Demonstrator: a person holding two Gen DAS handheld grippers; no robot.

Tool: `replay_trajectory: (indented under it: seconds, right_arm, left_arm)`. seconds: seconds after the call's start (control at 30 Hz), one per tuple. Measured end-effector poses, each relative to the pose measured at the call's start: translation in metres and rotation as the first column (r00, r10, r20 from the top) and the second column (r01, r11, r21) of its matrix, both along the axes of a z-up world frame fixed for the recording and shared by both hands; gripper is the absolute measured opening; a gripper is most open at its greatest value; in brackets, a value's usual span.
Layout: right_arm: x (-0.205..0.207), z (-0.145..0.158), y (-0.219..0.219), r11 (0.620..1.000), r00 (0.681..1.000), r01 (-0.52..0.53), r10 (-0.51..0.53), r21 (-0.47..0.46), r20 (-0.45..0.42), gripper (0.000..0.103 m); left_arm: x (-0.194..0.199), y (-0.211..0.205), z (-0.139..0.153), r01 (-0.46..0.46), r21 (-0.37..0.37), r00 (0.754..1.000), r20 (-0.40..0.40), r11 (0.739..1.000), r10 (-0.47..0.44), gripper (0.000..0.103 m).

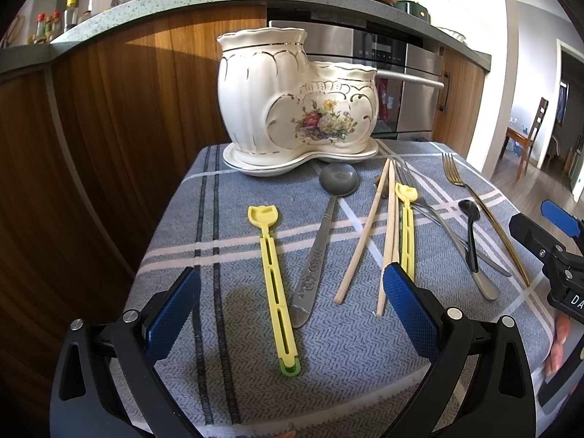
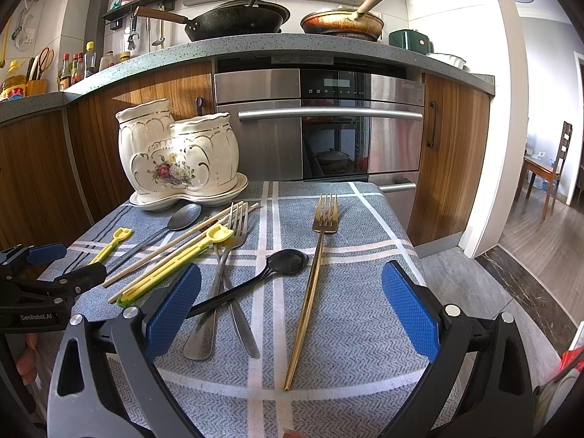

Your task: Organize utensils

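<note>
the left gripper (image 1: 292,292) hangs above the near part of a blue checked cloth (image 1: 346,357), jaws spread wide and empty. between its blue pads, on the cloth, lies a yellow slotted utensil (image 1: 275,284) with a green end cap, and just beside that a grey metal spoon (image 1: 321,237), bowl pointing toward the holder. a wooden chopstick pair (image 1: 376,237) lies further right, one stick passing close by the right-hand pad; contact cannot be confirmed. a second yellow utensil (image 1: 406,226) lies alongside the chopsticks.

the right gripper (image 2: 292,299) is likewise wide open, gripping nothing, positioned above the right half of the cloth. a gold fork (image 2: 314,284) lies between its pads, tines pointing away from the camera, free of both pads. a black spoon (image 2: 262,273) lies across two silver forks (image 2: 222,292); its handle runs behind the left-hand pad of this gripper, and contact cannot be determined.

the ceramic utensil holder (image 1: 292,91), cream with gold trim and a floral motif, stands upright on its matching saucer (image 1: 262,162) at the far edge of the cloth. it has a taller and a lower compartment; no utensil shows above either rim. all utensils lie on the cloth, outside the holder.

background: wooden cabinet fronts (image 2: 449,164), a stainless oven (image 2: 321,127), a speckled counter (image 2: 255,45) bearing two pans.
</note>
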State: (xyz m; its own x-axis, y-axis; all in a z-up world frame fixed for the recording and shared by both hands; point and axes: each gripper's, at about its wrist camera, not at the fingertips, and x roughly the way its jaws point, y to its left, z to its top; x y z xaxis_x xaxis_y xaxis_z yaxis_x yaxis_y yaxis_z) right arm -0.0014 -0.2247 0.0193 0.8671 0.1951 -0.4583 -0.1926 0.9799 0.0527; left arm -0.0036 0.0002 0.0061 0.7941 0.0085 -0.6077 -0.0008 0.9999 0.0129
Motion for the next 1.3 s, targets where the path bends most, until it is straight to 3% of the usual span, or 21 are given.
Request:
replay_trajectory:
  seconds: [1.3]
  right_arm:
    - [-0.0003, -0.0005, 0.0006, 1.0, 1.0, -0.001, 0.001, -0.002, -0.001, 0.098]
  left_arm:
    - [-0.0018, 0.0015, 0.0037, -0.001, 0.0, 1.0, 0.005, 1.0, 0.001, 0.099]
